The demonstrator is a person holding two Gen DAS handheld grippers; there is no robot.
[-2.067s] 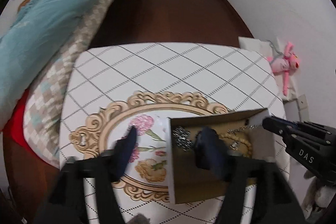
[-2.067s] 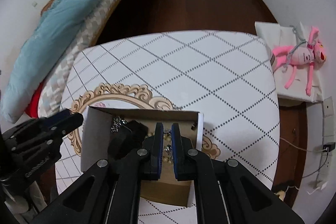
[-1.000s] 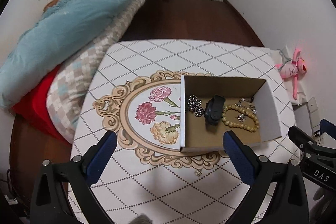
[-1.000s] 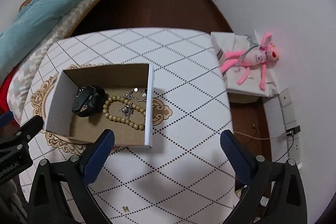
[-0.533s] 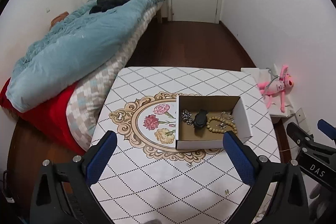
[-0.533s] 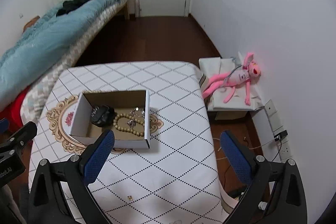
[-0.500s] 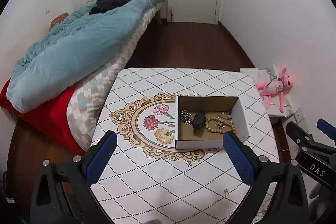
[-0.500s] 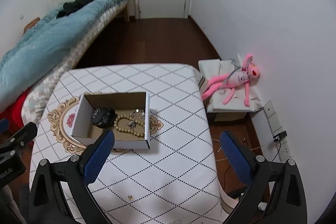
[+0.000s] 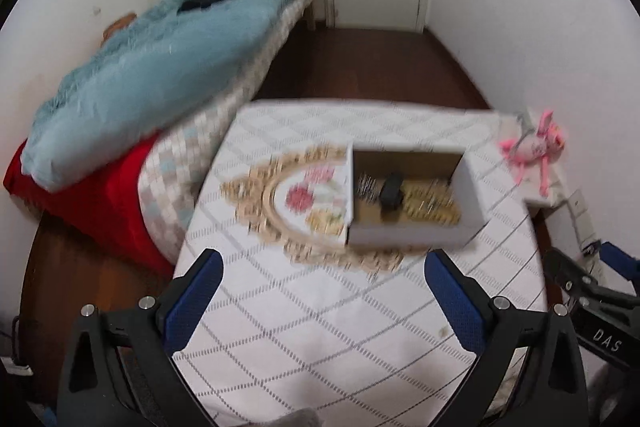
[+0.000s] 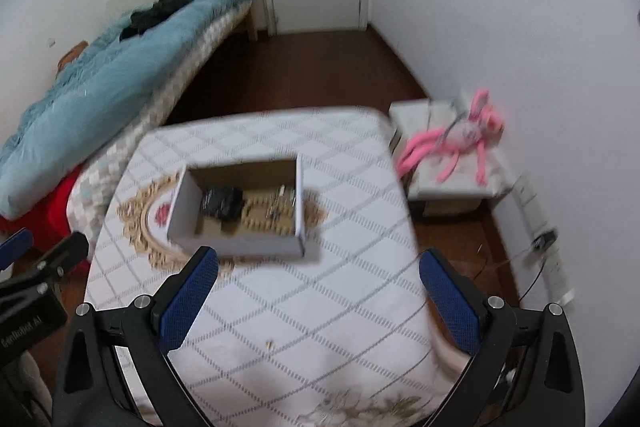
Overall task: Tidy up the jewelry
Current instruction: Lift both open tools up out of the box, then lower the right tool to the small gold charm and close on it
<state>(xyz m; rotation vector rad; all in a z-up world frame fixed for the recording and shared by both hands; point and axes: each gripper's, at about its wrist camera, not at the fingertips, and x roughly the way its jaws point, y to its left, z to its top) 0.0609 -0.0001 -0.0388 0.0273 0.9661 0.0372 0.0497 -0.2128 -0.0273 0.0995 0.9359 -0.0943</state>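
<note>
One "DAS" label (image 9: 606, 339); right gripper (image 9: 588, 275)

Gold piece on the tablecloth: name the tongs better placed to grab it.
Right, probably: the right tongs, open, frame the gold piece between their fingers; for the left tongs it sits off-centre.

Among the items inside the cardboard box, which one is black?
The chunky black band in the box, left of the tan bead bracelet; the others are pale or silvery.

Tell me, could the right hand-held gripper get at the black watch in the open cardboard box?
Probably yes: the right hand-held gripper is open and empty, the open cardboard box has no lid, and the black watch lies uncovered inside.
</note>
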